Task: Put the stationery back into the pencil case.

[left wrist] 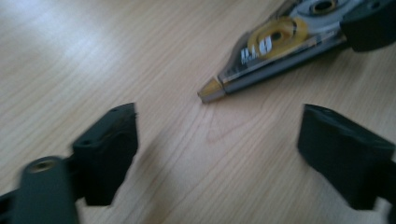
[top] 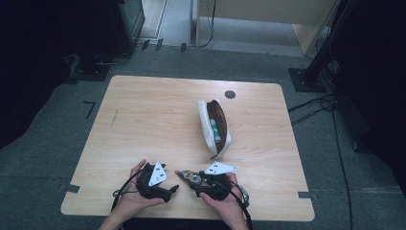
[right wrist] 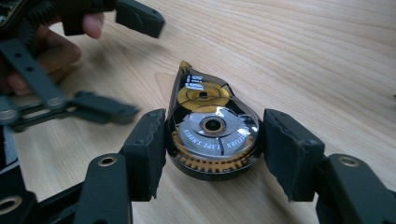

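A clear correction tape dispenser (right wrist: 212,126) with gold reels lies flat on the wooden table near the front edge (top: 188,176). My right gripper (right wrist: 214,140) is shut on its round body, one jaw pressed against each side (top: 195,181). My left gripper (left wrist: 219,135) is open, its jaws wide apart over bare wood, and the dispenser's pointed tip (left wrist: 212,88) lies just ahead of them. In the high view the left gripper (top: 172,191) sits just left of the dispenser. The right gripper view has the left gripper (right wrist: 126,65) and the hand holding it at the upper left.
An open white pencil case (top: 214,127) with a brown lining and a few items inside lies right of the table's centre. A round grommet hole (top: 230,94) sits near the far edge. Dark stands and cables surround the table (top: 143,120).
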`<state>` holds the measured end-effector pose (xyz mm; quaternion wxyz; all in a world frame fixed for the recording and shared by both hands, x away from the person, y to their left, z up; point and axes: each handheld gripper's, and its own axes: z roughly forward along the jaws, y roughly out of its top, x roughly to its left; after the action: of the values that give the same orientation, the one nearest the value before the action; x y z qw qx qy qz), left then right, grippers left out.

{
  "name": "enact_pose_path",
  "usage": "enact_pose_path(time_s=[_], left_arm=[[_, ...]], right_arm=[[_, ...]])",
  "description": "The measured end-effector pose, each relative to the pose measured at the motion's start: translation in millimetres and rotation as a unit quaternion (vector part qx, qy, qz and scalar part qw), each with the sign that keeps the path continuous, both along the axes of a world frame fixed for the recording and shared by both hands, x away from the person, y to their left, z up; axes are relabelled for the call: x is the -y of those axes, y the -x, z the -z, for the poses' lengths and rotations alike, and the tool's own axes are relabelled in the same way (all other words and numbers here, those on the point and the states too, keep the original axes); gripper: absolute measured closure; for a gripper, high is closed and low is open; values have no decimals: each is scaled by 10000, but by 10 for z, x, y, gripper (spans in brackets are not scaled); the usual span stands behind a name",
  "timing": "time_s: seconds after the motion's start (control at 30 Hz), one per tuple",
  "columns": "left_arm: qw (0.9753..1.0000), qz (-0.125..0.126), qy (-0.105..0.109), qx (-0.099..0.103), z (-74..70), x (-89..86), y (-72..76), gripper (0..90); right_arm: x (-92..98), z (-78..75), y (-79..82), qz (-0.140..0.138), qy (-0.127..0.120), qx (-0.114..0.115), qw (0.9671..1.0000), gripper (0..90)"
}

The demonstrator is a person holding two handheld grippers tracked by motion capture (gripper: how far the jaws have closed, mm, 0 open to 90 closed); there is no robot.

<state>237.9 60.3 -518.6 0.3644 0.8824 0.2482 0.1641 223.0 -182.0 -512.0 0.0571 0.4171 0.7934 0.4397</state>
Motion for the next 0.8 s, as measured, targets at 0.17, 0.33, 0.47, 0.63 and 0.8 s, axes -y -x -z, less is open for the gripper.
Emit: enact_pose_path(time_s=[0.17, 0.33, 0.47, 0.63, 0.8], left_arm=[[10000, 78, 22, 4, -4, 11, -12, 221], [9998, 173, 39, 32, -5, 26, -8, 271], [9995, 292, 45, 97, -4, 49, 9, 310], [9987, 487, 75, 92, -7, 57, 24, 408], [9977, 658, 79, 120, -6, 73, 43, 470]], right_arm=[[-20, -21, 5, -21, -54, -62, 10000, 417], [-33, -40, 9, -20, -166, -141, 9998, 417], [-53, -65, 13, -11, -186, -146, 9997, 417], [-75, -106, 25, -46, -288, -187, 9994, 416], [-91, -125, 21, -67, -349, -240, 9991, 416]])
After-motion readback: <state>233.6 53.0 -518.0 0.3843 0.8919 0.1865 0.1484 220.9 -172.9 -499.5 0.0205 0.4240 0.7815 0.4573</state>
